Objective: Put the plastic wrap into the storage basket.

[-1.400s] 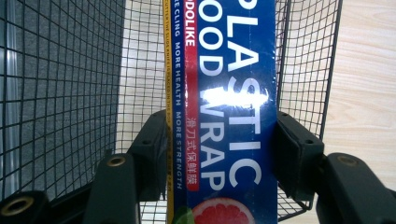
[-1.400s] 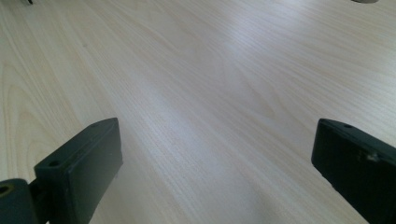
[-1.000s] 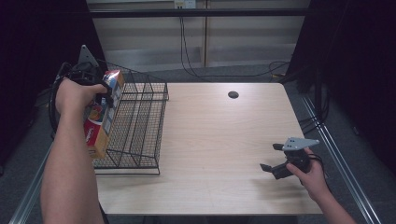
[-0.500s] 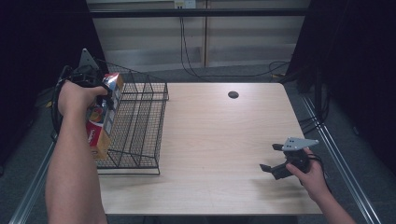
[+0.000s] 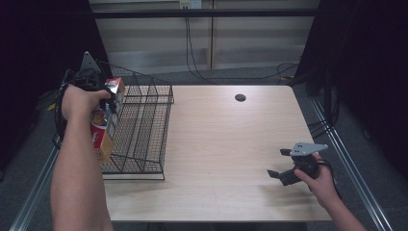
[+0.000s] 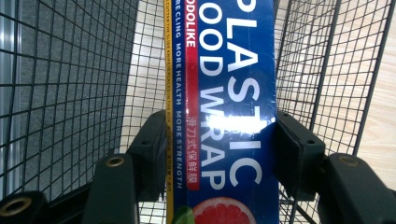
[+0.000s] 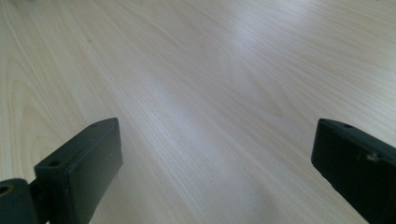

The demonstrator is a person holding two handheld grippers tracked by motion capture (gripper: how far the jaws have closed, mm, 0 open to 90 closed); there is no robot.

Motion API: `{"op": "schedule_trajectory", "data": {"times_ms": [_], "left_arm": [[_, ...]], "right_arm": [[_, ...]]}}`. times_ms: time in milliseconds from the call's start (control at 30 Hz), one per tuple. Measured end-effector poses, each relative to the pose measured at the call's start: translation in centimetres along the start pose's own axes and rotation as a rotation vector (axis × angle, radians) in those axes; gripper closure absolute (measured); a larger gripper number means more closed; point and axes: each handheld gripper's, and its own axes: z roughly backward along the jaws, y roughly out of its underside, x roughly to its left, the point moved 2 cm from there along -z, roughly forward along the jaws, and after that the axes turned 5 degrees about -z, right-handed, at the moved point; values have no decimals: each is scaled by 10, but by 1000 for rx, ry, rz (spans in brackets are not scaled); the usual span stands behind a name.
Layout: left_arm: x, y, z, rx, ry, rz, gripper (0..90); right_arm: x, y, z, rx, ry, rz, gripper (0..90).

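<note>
Over the wire basket (image 5: pixel 144 130) at the surface's (image 5: pixel 226 139) left edge, the left gripper (image 6: pixel 219 154) clamps a plastic-wrap box (image 6: pixel 224 93) across its width. Light, stiff, glossy cardboard, likely slippery; mid-length hold suits. Right gripper (image 5: pixel 288 166) rests wide, empty.

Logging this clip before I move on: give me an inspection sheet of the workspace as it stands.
Surface: pale wood table, dark round hole near far edge.
Job's things: plastic food wrap box held over black wire basket at the table's left end.
Clutter: nothing seen.
Grippers: left gripper clamped on the box; right gripper open, low over the table.
Cables: black cables on the floor beyond.
Surroundings: dark curtains, grey floor.
</note>
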Motion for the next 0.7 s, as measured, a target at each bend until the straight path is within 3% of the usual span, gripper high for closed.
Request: {"op": "schedule_trajectory", "data": {"times_ms": [67, 133, 267, 700], "left_arm": [[0, -1, -3, -21, -7, 14, 436], [0, -2, -3, 1, -2, 17, 435], [2, -3, -6, -18, -12, 33, 434], [8, -7, -13, -9, -11, 41, 428]], "right_arm": [[0, 0, 0, -3, -3, 1, 18], [-1, 0, 0, -2, -2, 1, 18], [0, 0, 0, 0, 1, 0, 18], [-1, 0, 0, 5, -5, -4, 18]]}}
